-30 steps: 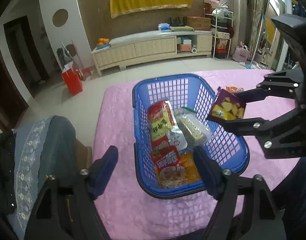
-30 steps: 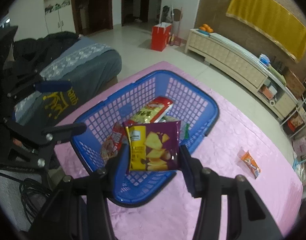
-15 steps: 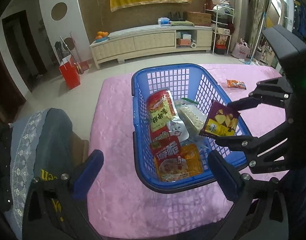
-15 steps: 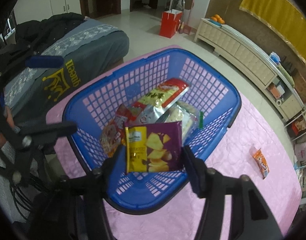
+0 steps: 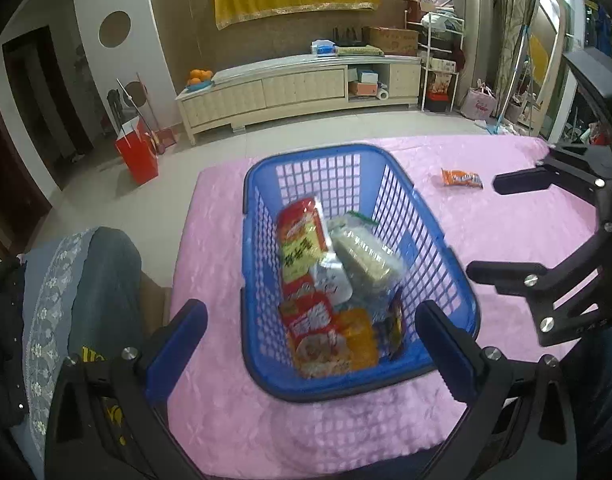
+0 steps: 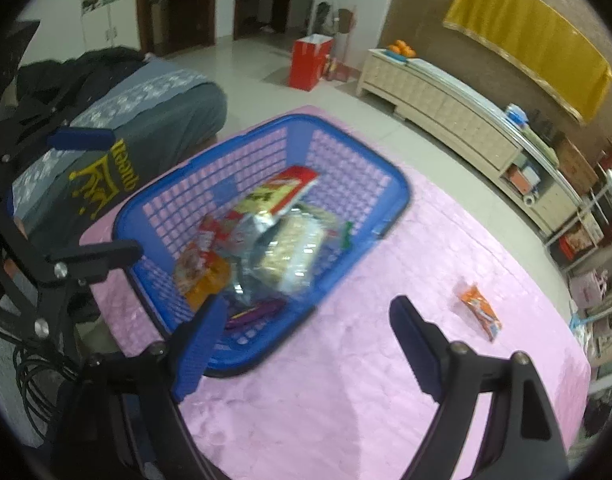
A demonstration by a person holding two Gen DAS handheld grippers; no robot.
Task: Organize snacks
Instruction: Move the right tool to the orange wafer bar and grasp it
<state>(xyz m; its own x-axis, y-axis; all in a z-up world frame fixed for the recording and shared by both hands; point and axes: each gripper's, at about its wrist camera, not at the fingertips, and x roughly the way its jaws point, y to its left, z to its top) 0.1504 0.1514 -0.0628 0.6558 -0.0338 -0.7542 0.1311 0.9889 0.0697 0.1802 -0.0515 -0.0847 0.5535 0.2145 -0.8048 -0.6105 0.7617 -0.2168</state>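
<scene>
Nearest, the left gripper (image 5: pixel 312 328) hangs spread wide and empty over the blue basket (image 5: pixel 426 220) on the pink table (image 5: pixel 218 240). The right gripper (image 6: pixel 306 324) is opening, nothing between its jaws. A purple chip bag (image 5: pixel 395 322) lies in the basket's near end. Farther right, an orange packet (image 6: pixel 481 311) rests on the table.

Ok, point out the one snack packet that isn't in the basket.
The small orange packet, lying alone on the pink tablecloth; every other packet sits inside the blue basket.
</scene>
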